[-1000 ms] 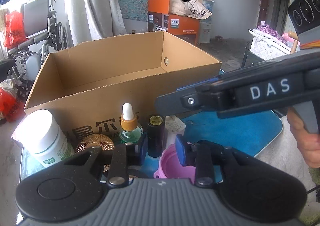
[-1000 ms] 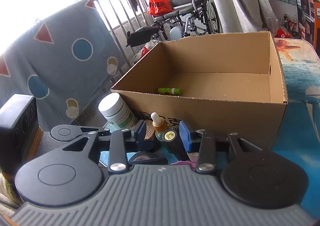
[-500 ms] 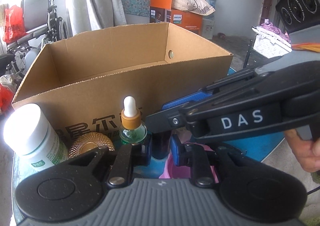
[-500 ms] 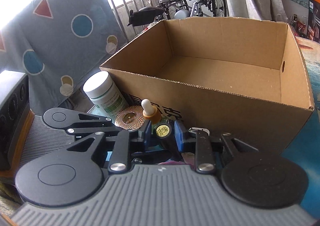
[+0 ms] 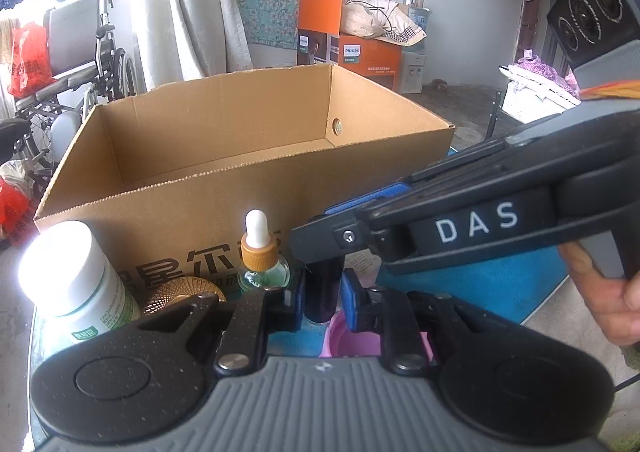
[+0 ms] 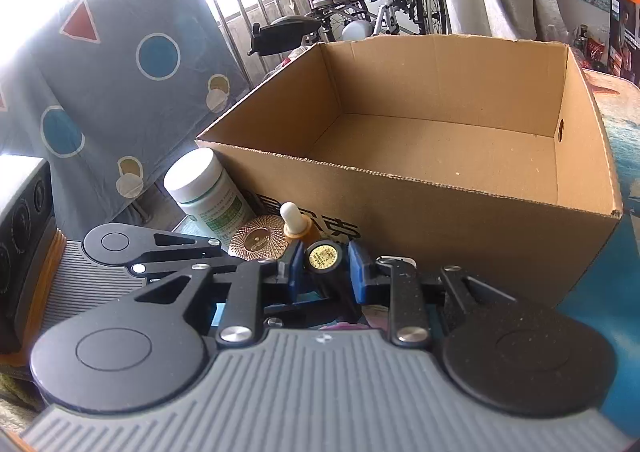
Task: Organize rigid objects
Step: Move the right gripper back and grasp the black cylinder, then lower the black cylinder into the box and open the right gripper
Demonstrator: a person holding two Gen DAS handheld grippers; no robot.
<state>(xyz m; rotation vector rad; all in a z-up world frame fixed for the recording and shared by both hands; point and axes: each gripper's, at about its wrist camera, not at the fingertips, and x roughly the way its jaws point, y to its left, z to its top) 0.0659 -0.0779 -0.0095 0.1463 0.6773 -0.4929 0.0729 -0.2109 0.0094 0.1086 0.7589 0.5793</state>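
A slim dark bottle (image 5: 322, 294) with a gold-labelled cap (image 6: 324, 256) stands upright in front of the open cardboard box (image 5: 240, 220). My left gripper (image 5: 322, 302) is shut on its lower body, a blue pad pressed on each side. My right gripper (image 6: 325, 266) reaches in from the right and is shut on the bottle's top. Just left of the bottle stand a green dropper bottle (image 5: 260, 252), a gold ribbed lid (image 5: 176, 292) and a white jar (image 5: 72, 284). The box (image 6: 440, 220) looks empty where its floor shows.
A pink cup (image 5: 356, 340) sits under my left gripper on the blue mat (image 5: 480, 284). A hand (image 5: 608, 292) holds the right gripper's handle. A patterned cloth (image 6: 120, 72) hangs to the left; a wheelchair (image 6: 380, 0) stands behind the box.
Both grippers have closed from open onto the dark bottle. The right gripper moved in closer and lower over its cap. The left gripper has barely shifted.
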